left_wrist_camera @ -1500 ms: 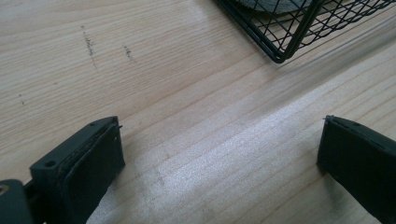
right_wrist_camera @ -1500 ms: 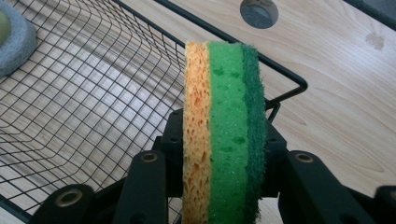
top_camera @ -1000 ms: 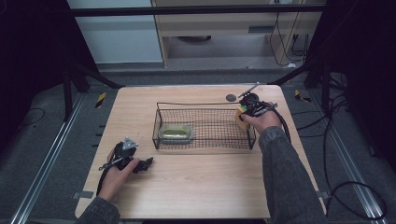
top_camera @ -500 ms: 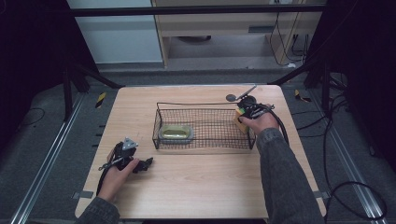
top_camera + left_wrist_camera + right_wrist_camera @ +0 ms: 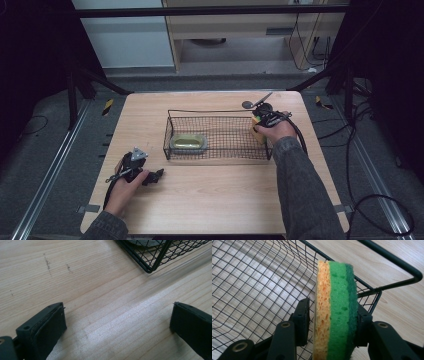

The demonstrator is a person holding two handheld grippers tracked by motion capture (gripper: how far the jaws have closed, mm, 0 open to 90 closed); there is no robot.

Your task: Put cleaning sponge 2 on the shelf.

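Observation:
A black wire basket (image 5: pixel 220 112) stands mid-table. A sponge (image 5: pixel 335 315) with orange, light green and dark green layers stands on edge inside the basket's right end (image 5: pixel 256 131). My right gripper (image 5: pixel 333 306) straddles it, and its jaws have just been opening. A thin gap shows at the orange face, while the other pad (image 5: pixel 362 315) lies against the dark green side. In the high view the right gripper (image 5: pixel 260 125) is at the basket's right wall. My left gripper (image 5: pixel 157 175) rests on the table at front left, open, with bare wood between its jaws (image 5: pixel 117 315).
A flat olive-gold tin (image 5: pixel 188 142) lies in the basket's left half. A dark round-headed utensil (image 5: pixel 247 104) lies on the table behind the basket's right corner. The basket's near corner (image 5: pixel 150 268) is just ahead of the left gripper. Cables trail off the table's right side.
The right hand has shifted slightly left and nearer, bringing the sponge into the basket's right end. The left hand has stayed where it was.

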